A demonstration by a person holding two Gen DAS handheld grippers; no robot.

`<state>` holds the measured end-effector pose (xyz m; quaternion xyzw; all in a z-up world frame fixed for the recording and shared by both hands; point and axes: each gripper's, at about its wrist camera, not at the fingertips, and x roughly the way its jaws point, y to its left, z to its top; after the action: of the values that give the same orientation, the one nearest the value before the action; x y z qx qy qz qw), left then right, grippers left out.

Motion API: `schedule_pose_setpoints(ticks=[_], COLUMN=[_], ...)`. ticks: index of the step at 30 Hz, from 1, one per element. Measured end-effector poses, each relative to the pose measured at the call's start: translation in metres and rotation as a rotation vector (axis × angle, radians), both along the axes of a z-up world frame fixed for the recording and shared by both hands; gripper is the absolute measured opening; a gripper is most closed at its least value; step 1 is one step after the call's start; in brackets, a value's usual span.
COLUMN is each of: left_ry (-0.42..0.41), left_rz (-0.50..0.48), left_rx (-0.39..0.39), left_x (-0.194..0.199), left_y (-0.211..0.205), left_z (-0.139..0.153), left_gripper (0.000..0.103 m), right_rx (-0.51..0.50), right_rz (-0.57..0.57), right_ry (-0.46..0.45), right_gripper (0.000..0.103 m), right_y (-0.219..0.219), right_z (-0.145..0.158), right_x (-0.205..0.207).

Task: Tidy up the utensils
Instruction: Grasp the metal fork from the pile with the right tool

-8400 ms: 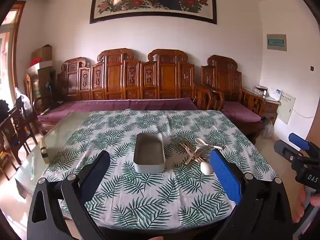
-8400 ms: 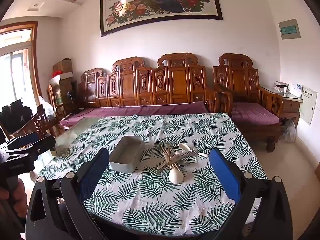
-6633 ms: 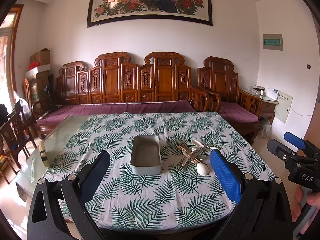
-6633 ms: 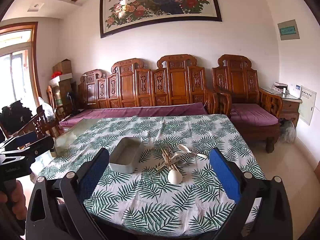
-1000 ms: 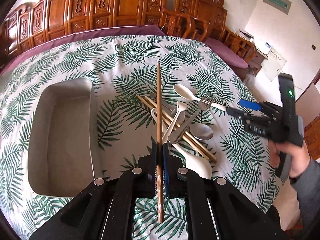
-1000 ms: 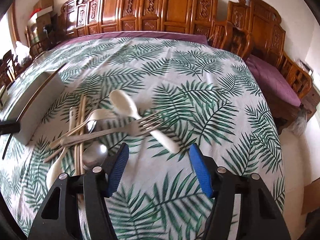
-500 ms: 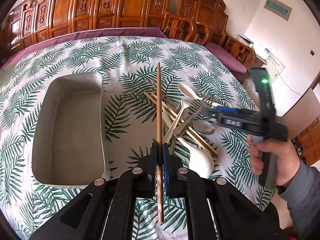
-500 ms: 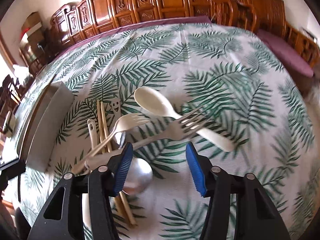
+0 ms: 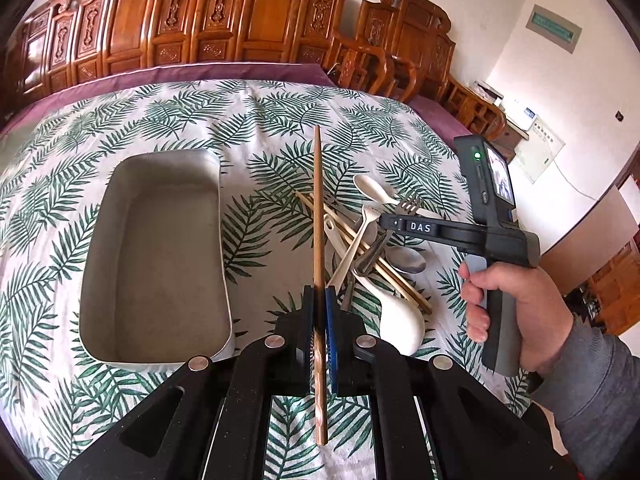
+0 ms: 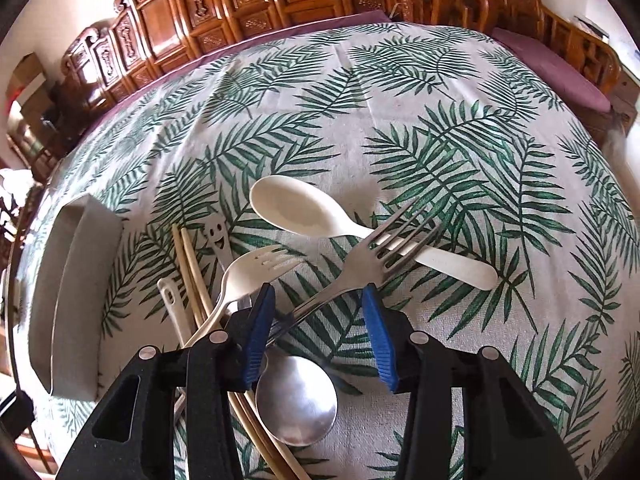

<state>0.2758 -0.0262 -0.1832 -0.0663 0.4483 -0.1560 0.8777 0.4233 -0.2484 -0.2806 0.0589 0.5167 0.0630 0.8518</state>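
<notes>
The grey tray point(image 9: 160, 256) serves as our landmark; it lies empty on the palm-leaf tablecloth point(image 9: 248, 120), so we judge the sorting barely begun. The left gripper point(image 9: 319, 320) is clamped on 1 dark wooden chopstick point(image 9: 317, 208), held above the cloth just to the right of the tray and pointing toward the far side of the table. Further right of the tray lies the pile that is left: a pair of pale chopsticks point(image 10: 192, 276), a cream spoon point(image 10: 304, 212), a cream fork point(image 10: 248, 276), a metal fork point(image 10: 360, 264), a metal spoon point(image 10: 298, 400) and a white ladle-like spoon point(image 9: 400, 320). The right gripper point(image 10: 316, 332) hangs over that pile with its jaws closing; the metal fork's handle runs between them, and the pads do not yet press on it. We judge 1 piece lifted, none delivered. Beyond the far edge of the table stand carved wooden benches point(image 9: 240, 28) with purple cushions against a white wall point(image 9: 560, 80).
</notes>
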Motion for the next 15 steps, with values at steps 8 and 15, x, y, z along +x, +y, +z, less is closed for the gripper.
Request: schedule_pose_setpoints(ticks=[8,15], left_ry=[-0.012,-0.030], left_rz=[0.005,0.018], left_rx=[-0.008,0.001], left_x=[-0.008,-0.013], left_y=[0.009,0.018], left_z=[0.006,0.016], left_gripper=[0.005,0.005], right_rx=[-0.060,-0.061], right_rz=[-0.030,-0.018], right_ry=[0.023,0.021], right_gripper=[0.025,0.009], right_y=[0.001,-0.001], right_z=[0.000,0.009], right_x=[-0.009,-0.017])
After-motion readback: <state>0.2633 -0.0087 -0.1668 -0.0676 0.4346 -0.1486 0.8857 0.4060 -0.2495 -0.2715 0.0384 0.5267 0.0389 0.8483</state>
